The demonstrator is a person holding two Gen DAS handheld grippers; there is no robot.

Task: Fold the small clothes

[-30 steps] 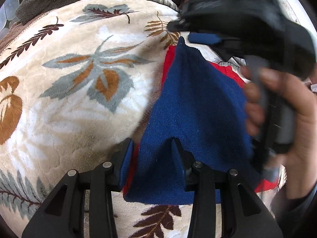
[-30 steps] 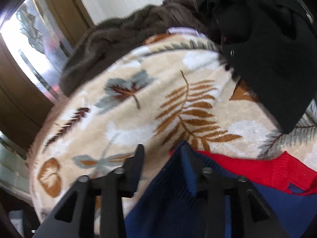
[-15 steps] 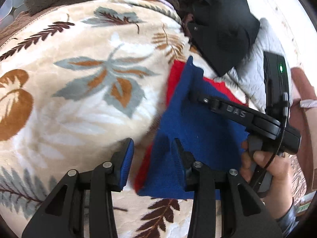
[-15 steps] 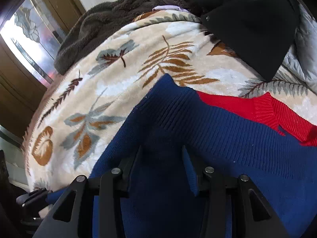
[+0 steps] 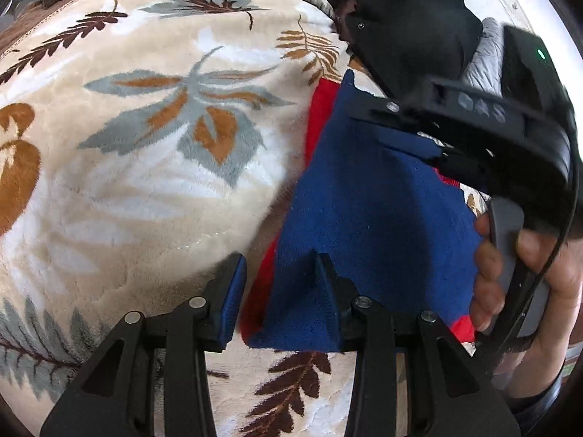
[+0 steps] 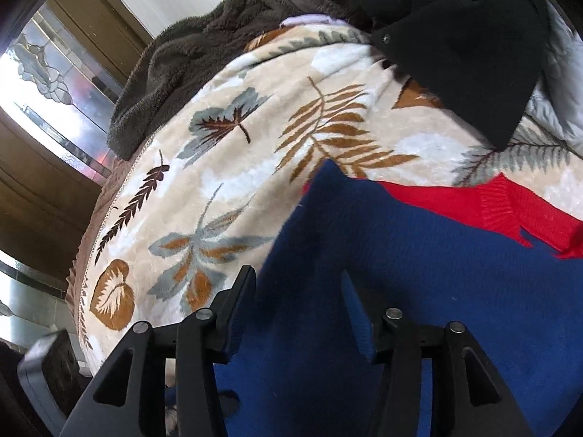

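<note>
A small blue and red knit garment (image 5: 364,200) lies folded on a cream leaf-patterned blanket (image 5: 145,127); it also shows in the right wrist view (image 6: 419,273). My left gripper (image 5: 278,291) is open at the garment's near left corner, with the cloth edge lying between its fingers. My right gripper (image 6: 298,313) is open over the blue cloth, not clamping it. The right gripper's body (image 5: 492,127) shows in the left wrist view, over the garment's right side, held by a hand. A red strip (image 6: 510,204) shows along the garment's far edge.
A black garment (image 6: 455,36) and a dark brown fleece (image 6: 204,62) lie at the blanket's far side. A grey quilted cloth (image 6: 561,83) is at the far right. A glass door (image 6: 47,102) stands beyond the blanket's left edge.
The right gripper let go of the garment's far corner and drew back over the blue cloth. The garment has settled flat. The left gripper has stayed at the near corner.
</note>
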